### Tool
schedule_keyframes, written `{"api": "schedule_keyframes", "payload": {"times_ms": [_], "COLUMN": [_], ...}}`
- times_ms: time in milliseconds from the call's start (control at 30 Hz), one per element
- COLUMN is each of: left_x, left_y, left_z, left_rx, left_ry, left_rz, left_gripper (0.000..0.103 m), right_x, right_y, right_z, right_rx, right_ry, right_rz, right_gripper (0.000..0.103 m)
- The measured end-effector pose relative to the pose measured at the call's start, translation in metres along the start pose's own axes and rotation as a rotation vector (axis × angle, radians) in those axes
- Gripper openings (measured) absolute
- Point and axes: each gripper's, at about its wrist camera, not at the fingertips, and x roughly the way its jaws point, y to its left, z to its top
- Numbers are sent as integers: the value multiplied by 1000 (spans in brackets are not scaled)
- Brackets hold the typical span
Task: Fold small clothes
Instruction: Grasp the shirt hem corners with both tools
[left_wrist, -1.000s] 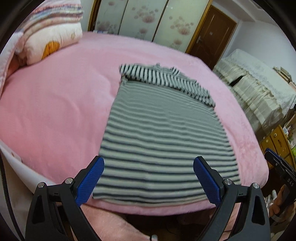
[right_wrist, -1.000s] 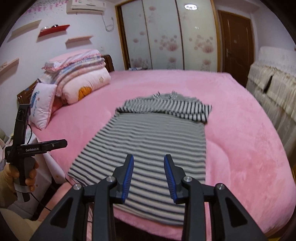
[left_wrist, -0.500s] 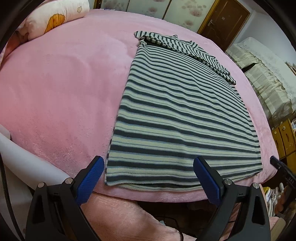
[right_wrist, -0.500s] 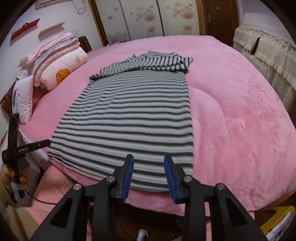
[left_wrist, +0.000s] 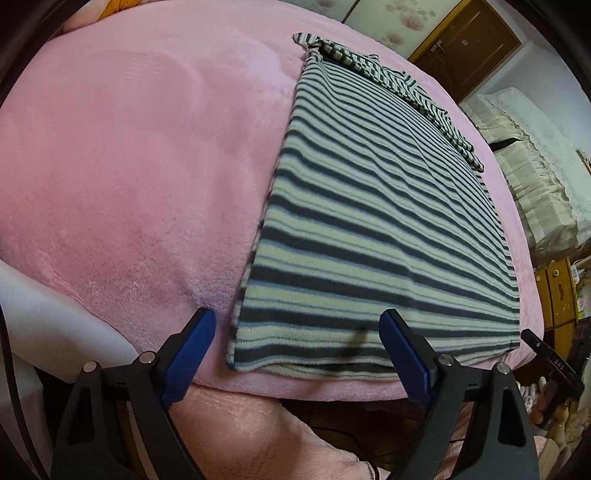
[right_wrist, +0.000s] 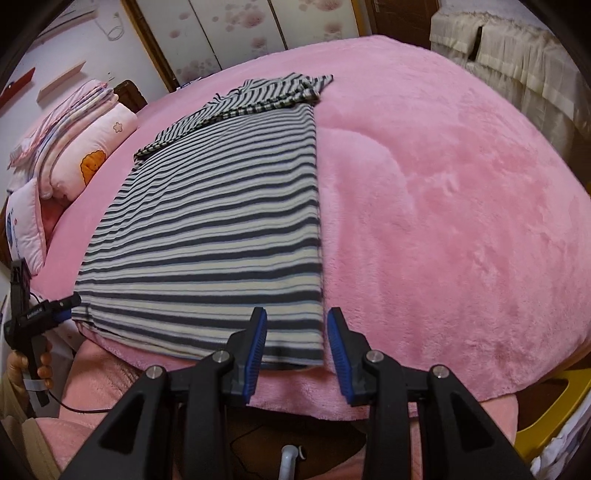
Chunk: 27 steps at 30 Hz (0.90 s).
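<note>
A pink bed carries the striped shirt, its hem along the near edge. The left gripper, jaws just narrowing yet released, straddles one hem corner; the right gripper, half-spread, empty, straddles the other. Each should pinch both layers evenly.

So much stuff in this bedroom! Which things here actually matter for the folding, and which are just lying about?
Part of the job:
- striped garment, spread flat on the pink bed
- left gripper, jaws wide at its near-left corner
- right gripper, jaws apart at its near-right corner

Just lying about:
- pillows
- folded quilts
- wooden door
- covered furniture
</note>
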Motion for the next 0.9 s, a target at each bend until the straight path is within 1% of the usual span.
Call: {"api": "schedule_keyframes", "payload": {"times_ms": [167,300,367,433,500,600,667,700,733,767,800,833,867,900], "left_x": [3,4,4,5,3,2,2,3,3,4,5,6,7,9], "left_y": [8,9,13,17,23,32,35,36,36,38,37,37,36,35], "left_z": [-1,-3,-3,-4,-6,-7,-7,-6,-7,-7,-7,-7,-7,-8], "left_rx": [-25,-23,-26,-41,-61,-105,-123,-128,-131,-132,-133,-134,-134,-129], "left_ry": [3,8,17,21,18,15,16,17,21,23,27,35,44,56], "left_rz": [-37,-52,-66,-86,-107,-146,-163,-168,-168,-168,-172,-179,-176,-171], "left_gripper": [89,88,83,76,73,72,68,64,59,57,51,42,37,29], "right_x": [14,22,25,28,30,33,34,35,35,36,37,37,36,35], "right_y": [-7,-11,-13,-16,-18,-22,-25,-26,-26,-27,-27,-26,-26,-25], "right_z": [-3,-6,-8,-10,-11,-11,-12,-12,-12,-12,-13,-13,-13,-13], "right_rx": [32,50,60,78,93,118,133,139,142,146,150,152,150,144], "right_ry": [32,49,56,67,71,76,78,79,80,85,90,93,90,87], "right_rz": [22,40,57,87,113,150,168,180,186,203,221,229,226,224], "right_gripper": [34,34,34,34,34,34,34,33,26,21,10,9,9,9]}}
